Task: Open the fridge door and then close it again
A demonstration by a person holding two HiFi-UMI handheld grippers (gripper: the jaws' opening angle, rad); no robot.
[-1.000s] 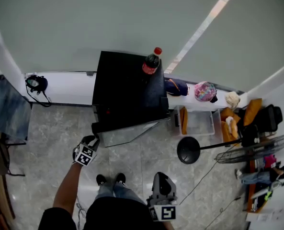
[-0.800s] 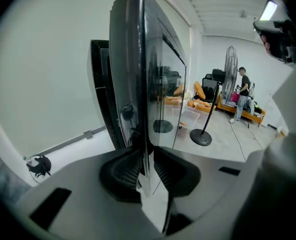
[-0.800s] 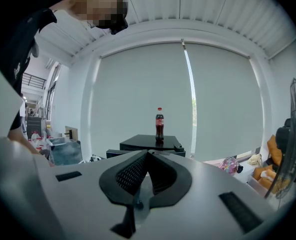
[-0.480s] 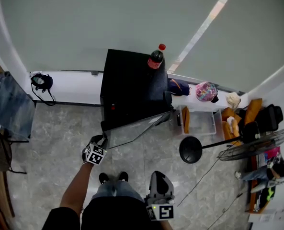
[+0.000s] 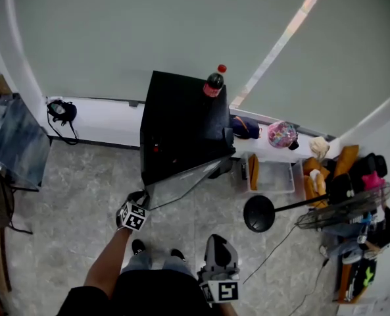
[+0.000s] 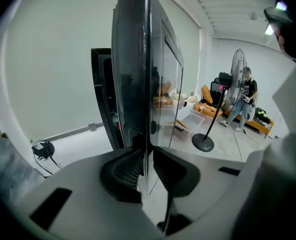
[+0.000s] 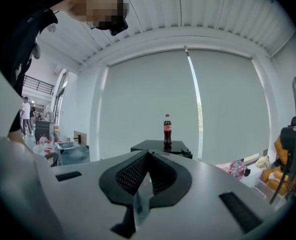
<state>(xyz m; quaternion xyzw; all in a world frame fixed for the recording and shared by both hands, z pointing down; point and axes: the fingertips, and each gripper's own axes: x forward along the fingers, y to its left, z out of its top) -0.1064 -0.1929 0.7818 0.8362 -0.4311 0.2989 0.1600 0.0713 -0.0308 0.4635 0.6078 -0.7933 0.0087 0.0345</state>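
A black mini fridge stands against the wall with a cola bottle on top. Its glass door hangs partly open, hinged at the right. My left gripper is at the door's free left edge. In the left gripper view the door's edge runs straight down between the jaws of the left gripper, and the pads close on it. My right gripper is held near my body, shut and empty. In its own view the right gripper points level at the fridge top and the bottle.
A standing fan's round base and a clear bin lie right of the fridge, with bags and clutter beyond. A chair and a dark bag are at the left. A person stands by the fan.
The door's free edge has swung out a little further from the fridge, with the left gripper moving along with it toward me. The right gripper has barely shifted.
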